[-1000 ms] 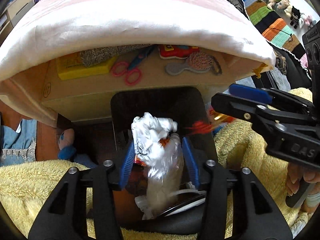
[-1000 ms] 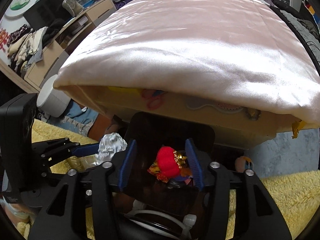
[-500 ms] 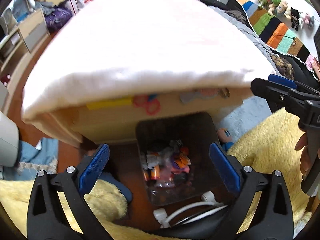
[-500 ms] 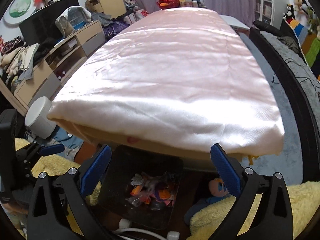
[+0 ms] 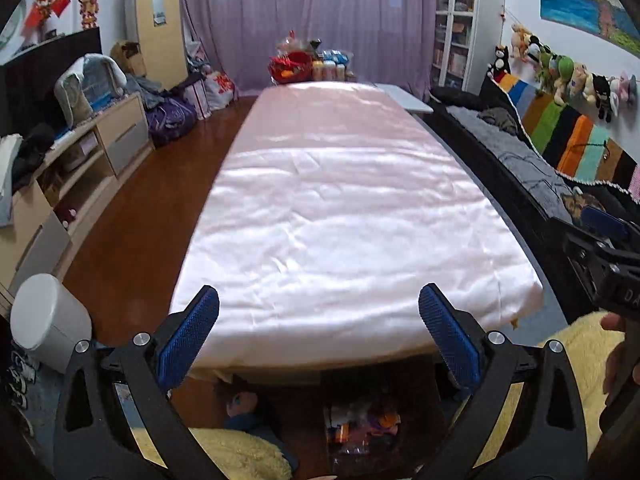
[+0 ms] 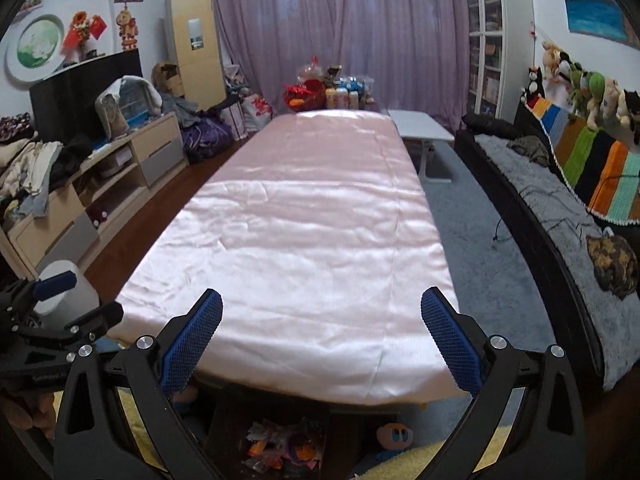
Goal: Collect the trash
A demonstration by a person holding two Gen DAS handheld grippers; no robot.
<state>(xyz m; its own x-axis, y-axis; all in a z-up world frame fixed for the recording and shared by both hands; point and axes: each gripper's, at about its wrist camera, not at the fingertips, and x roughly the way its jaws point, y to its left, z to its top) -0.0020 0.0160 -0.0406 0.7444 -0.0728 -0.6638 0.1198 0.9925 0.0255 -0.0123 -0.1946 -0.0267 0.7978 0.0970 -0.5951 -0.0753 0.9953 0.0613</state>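
Note:
My left gripper (image 5: 319, 338) is open and empty, held high over the near end of the long table with the pink cloth (image 5: 340, 208). My right gripper (image 6: 320, 338) is open and empty too, beside it at about the same height. A dark trash bin (image 5: 360, 432) stands on the floor under the near table edge, with crumpled wrappers and scraps (image 6: 280, 446) inside. The right gripper also shows at the right edge of the left wrist view (image 5: 600, 240), and the left one at the left edge of the right wrist view (image 6: 52, 312).
A white cylinder bin (image 5: 48, 320) stands at the left. A small doll (image 6: 394, 436) lies on the floor by the trash bin, on a yellow fluffy rug (image 5: 240, 456). A low cabinet (image 6: 100, 184) lines the left wall and a dark sofa (image 6: 560, 208) the right.
One second ago the left gripper held a crumpled foil wrapper and the right a red wrapper over the bin. Both opened, the trash dropped in, and both grippers rose and tilted up to face the table.

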